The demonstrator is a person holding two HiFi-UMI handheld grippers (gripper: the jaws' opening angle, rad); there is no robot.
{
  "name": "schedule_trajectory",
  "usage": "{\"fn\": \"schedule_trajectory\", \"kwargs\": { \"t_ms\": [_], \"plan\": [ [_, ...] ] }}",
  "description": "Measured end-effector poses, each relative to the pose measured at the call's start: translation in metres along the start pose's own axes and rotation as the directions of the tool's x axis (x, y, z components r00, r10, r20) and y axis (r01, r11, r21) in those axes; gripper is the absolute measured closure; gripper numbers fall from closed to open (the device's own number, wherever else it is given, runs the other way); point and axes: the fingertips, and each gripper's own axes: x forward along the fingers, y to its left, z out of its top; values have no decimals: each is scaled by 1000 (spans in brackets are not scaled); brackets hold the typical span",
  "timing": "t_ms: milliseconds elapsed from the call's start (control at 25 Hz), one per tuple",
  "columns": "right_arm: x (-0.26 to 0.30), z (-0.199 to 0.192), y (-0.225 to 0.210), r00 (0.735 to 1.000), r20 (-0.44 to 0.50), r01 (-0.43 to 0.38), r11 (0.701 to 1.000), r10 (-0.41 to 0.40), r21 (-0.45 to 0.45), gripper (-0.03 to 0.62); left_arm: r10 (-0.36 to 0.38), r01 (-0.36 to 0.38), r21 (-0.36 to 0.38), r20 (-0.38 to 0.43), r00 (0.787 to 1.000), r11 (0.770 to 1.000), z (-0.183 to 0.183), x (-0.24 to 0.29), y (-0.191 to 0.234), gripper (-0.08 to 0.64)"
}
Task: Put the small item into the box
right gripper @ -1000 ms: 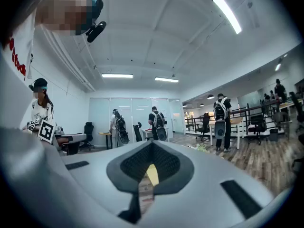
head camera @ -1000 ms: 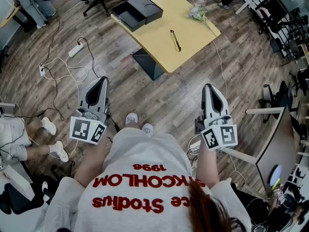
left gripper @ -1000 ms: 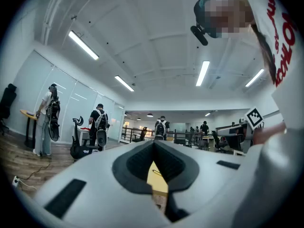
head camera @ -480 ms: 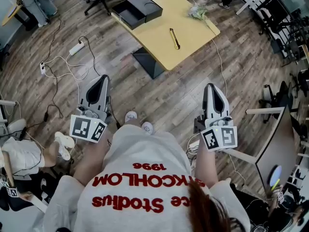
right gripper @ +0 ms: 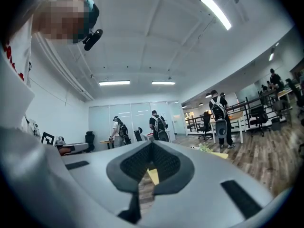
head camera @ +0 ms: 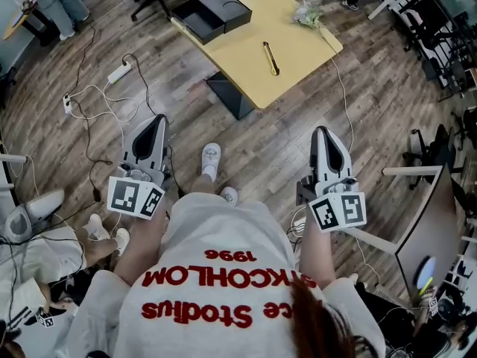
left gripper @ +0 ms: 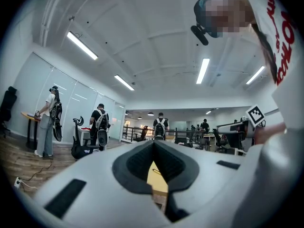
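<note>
One of our white shoes [head camera: 211, 159] has stepped forward since a second ago; otherwise we hold place. The small gold item [head camera: 270, 58] lies on the yellow table [head camera: 238, 66], apart from the black box [head camera: 212, 15]. Our left tongs [head camera: 156, 123] and right tongs [head camera: 322, 134] are pressed together, empty.

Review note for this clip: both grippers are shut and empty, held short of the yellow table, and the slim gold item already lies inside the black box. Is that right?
Not quite. The head view shows the slim gold item lying on the bare top of the yellow table, apart from the black box, not inside it. The rest stands.
</note>
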Motion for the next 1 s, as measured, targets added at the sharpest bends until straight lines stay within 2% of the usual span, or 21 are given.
{"fn": "schedule_trajectory", "kwargs": {
  "t_ms": [320,640,1000],
  "plan": [
    [40,5,-9,1000,1,0,1000,0,16,587,-26,26,-4,3,1000,1000,3,45,24,554],
    [109,13,-17,1000,-8,-2,1000,3,14,586,-55,55,-18,7,998,998,8,109,68,554],
    [178,17,-20,1000,-14,25,1000,-25,4,586,-129,130,-27,20,991,991,10,180,115,554]
  ]
}}
